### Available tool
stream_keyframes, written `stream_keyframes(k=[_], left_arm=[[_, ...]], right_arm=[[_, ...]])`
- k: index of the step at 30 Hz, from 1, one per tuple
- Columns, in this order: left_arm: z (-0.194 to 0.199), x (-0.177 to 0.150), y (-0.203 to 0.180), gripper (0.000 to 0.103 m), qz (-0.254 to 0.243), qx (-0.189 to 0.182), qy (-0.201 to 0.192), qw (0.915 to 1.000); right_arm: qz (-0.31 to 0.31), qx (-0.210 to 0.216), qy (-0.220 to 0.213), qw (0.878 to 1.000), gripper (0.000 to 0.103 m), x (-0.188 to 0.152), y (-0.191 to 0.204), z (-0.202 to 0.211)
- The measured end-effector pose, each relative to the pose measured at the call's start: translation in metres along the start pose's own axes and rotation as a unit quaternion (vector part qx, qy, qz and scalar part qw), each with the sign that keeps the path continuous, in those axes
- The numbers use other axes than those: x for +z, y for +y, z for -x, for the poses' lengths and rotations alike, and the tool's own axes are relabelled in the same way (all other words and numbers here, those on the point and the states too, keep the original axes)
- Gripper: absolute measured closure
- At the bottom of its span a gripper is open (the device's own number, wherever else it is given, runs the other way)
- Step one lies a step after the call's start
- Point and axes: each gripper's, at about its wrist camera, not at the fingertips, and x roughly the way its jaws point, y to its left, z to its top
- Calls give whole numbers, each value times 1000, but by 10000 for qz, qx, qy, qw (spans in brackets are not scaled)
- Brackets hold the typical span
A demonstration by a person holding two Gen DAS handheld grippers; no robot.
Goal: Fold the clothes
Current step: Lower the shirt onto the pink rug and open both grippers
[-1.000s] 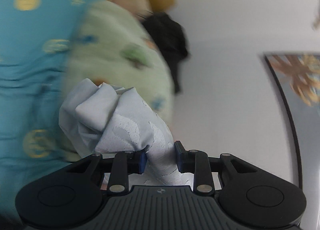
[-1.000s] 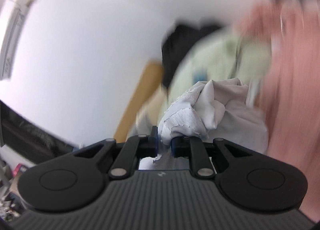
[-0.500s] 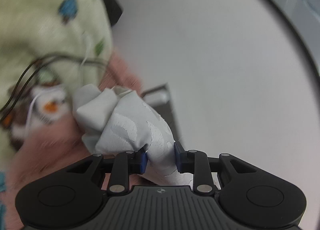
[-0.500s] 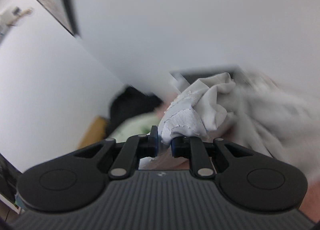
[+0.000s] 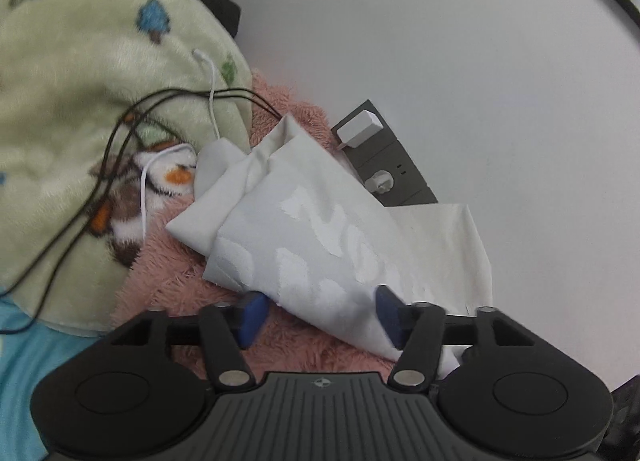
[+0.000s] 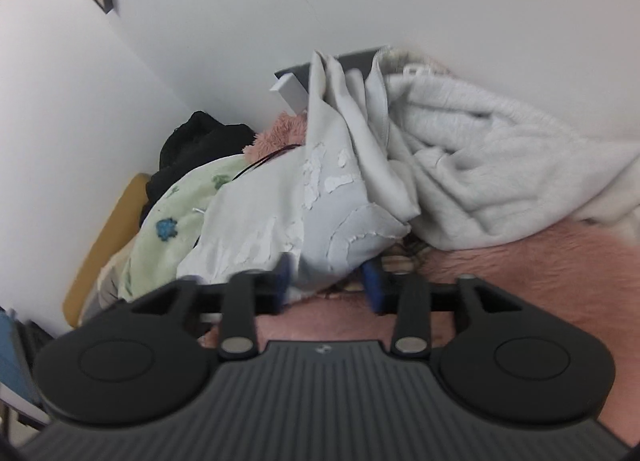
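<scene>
Both hand-held grippers, left [image 5: 320, 311] and right [image 6: 326, 281], newly wide; pale garment [image 5: 304, 229] (wall-side) released.

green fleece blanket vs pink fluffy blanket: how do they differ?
The green fleece blanket is pale green with printed trees and animals; the pink fluffy blanket is plain pink. The green one has short pile, the pink one long and shaggy. Cables cross the green one; the folded white garment lies on the pink one. Both are soft bedding.
</scene>
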Motion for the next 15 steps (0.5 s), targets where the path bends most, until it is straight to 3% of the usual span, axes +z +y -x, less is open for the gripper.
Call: stream_keyframes(k=[1,3,6,11,15], left_arm=[[7,1,-8,19,-182,81,-54,9998],[25,2,-25,10,-591,258,-232,9976],[58,1,-53,0,-1178,446,-555,9905],[116,-15,-88,0,-1828,655,-1122,9745],[159,-40,-103,0,-2072,760,-1533,9632]], right_arm=[[102,-17,-74,9999,26,1,3,9],[377,-56,-302,9988,15,3,11,26],[846,-45,-545,9949,16,6,29,54],[1523,-40,-1045,9828,16,1,61,101],[1924,54,-1320,9724,16,-17,83,133]])
